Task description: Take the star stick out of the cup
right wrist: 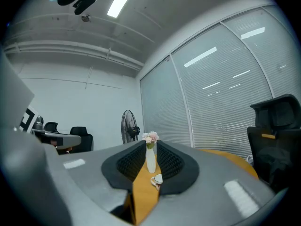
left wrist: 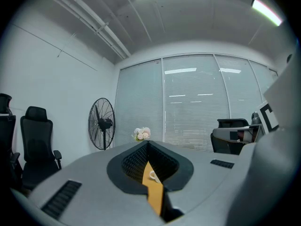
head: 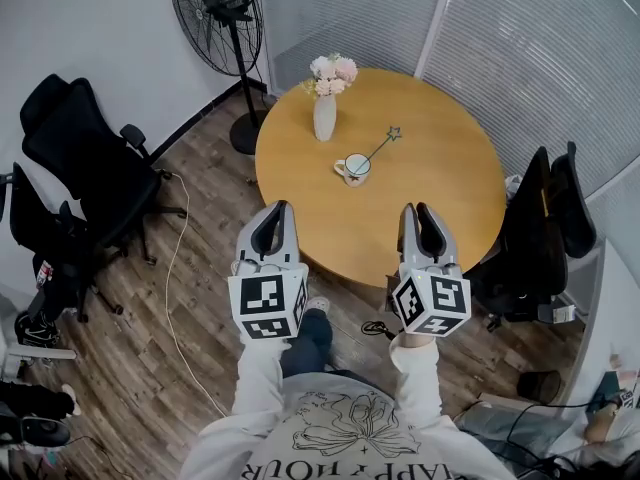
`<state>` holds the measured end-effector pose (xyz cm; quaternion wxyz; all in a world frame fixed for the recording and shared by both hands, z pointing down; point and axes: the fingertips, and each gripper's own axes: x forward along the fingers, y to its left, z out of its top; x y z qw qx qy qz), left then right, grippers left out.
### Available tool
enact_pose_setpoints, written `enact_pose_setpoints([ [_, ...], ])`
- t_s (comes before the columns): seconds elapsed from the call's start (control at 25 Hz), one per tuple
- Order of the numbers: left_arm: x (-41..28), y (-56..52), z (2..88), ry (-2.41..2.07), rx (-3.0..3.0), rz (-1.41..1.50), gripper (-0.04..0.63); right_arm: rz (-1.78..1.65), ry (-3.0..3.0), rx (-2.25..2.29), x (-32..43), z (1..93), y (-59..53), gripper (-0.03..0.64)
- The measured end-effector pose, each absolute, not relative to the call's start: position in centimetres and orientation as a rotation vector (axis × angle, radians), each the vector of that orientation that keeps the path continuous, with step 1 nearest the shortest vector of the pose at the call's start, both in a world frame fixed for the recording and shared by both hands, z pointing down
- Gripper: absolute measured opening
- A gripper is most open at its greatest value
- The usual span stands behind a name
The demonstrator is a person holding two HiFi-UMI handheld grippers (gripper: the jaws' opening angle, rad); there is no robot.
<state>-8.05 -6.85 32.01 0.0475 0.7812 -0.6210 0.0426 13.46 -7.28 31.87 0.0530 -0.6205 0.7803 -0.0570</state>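
- Nearest, at 6 o'clock, a person in a pale printed sweatshirt (head: 350, 428) holds both tools over the near edge of the table.
- The left gripper (head: 272, 218), grey with a black-and-white marker cube, has its jaws a narrow way apart. It grips nothing, and only tabletop and the far-off cup show through the gap.
- The right gripper (head: 420, 218), at 3 o'clock of the left one, is likewise slightly parted and empty.
- The round honey-coloured wooden table (head: 350, 230) spreads ahead at 12 o'clock.
- Near its centre sits the small white handled cup (head: 355, 168). The thin dark star stick (head: 378, 150) stands in it, leaning toward 1 o'clock.
- By my reading, nothing is done yet: the reach, the grasp and the lift all remain.
- At 11 o'clock of the cup stands a white vase of pink flowers (head: 325, 116).
- Farther off are a black pedestal fan (head: 215, 8) at 11 o'clock and black office chairs at 9 o'clock (head: 90, 168) and 3 o'clock (head: 545, 228).
- The stick's lower end is hidden inside the cup. In both gripper views the cup is tiny and the stick cannot be made out.
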Motion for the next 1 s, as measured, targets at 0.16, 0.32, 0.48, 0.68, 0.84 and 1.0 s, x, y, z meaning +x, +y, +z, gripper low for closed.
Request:
enact_pose_setpoints([
  [0.16,-7.9,-11.8,32.4,-1.87,2.394,0.136,0.005,-0.184,2.344,-1.909,13.8,32.1,-11.7,0.074],
  [0.32,-7.1,-16.8,32.3,-1.829,2.422,0.139,0.006,-0.185,2.331,-1.932,14.3,32.0,-16.1,0.074],
  [0.48,-6.1,-21.6,32.7,-1.787,2.441,0.157,0.006,-0.198,2.321,-1.96,15.0,32.4,-20.4,0.074],
  [0.68,-5.3,-26.4,34.0,-1.735,2.448,0.198,0.006,-0.241,2.292,-2.008,15.7,33.7,-24.9,0.074],
  [0.84,-4.7,-29.5,35.6,-1.697,2.446,0.236,0.006,-0.278,2.29,-2.019,15.7,35.1,-27.9,0.075],
  [1.0,-4.2,-32.1,37.3,-1.658,2.445,0.267,0.005,-0.324,2.285,-2.035,15.8,36.8,-30.3,0.075],
])
